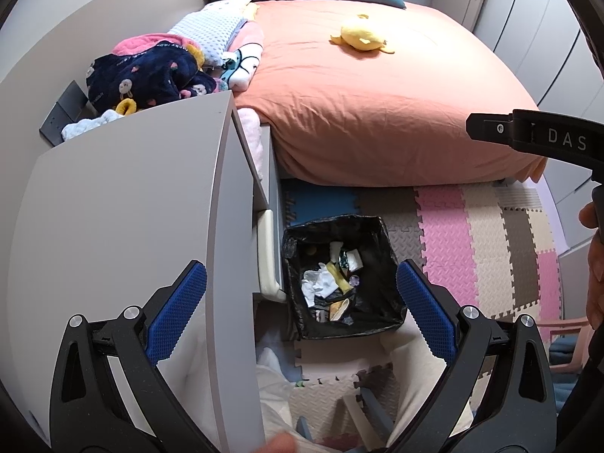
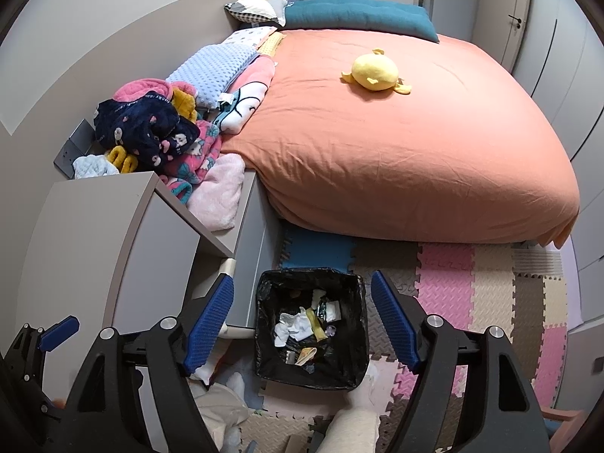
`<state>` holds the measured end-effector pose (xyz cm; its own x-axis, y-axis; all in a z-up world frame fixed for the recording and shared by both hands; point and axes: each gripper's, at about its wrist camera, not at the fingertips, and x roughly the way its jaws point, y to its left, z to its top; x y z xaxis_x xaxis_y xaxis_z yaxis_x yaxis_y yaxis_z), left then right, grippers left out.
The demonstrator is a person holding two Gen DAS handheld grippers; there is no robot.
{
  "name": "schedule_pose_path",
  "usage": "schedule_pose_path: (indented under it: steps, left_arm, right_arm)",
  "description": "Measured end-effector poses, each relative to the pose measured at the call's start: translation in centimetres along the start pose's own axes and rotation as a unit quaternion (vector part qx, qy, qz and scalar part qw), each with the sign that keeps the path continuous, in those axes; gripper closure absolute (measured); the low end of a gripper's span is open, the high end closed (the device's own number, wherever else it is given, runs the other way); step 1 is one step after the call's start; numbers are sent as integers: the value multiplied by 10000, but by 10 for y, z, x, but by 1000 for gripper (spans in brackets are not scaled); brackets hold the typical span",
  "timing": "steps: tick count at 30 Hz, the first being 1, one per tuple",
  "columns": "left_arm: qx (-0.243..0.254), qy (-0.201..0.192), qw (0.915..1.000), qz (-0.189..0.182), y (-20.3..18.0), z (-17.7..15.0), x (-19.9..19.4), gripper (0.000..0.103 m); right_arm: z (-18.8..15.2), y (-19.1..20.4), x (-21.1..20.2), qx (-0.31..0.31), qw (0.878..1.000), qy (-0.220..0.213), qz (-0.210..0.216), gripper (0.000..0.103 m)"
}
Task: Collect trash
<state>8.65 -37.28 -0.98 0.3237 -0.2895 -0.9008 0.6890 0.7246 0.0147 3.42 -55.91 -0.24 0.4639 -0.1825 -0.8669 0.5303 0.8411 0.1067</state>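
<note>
Lined trash bin (image 2: 311, 328), at 6 o'clock below the bed (image 2: 396, 143), is shown holding crumpled papers (image 2: 292, 326) (deposit judged done); right gripper (image 2: 302, 324) and left gripper (image 1: 302, 309) are spread wide, empty.

There is 1 trash bin (image 2: 312, 372) lined with a black bag, 1 bed (image 2: 396, 158) under an orange cover, and 1 yellow plush toy (image 2: 375, 72) on it. At the head lie 2 pillows: 1 teal pillow (image 2: 358, 15) and 1 patchwork pillow (image 2: 260, 5). 2 grippers show, the left gripper (image 1: 302, 302) and the right gripper (image 2: 302, 321), each with 2 blue pads.
</note>
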Motion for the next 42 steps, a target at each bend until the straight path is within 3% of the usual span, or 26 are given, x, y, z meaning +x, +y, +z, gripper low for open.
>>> schedule_pose_path:
  steps: [21, 42]
  left_arm:
    - [-126, 0, 9999, 17, 4, -2, -1, 6]
    - [-220, -23, 9998, -12, 11, -3, -3, 6]
  right_arm:
    - [-1, 3, -1, -22, 10000, 15, 0, 16]
    - [-4, 9, -3, -70, 10000, 14, -4, 15]
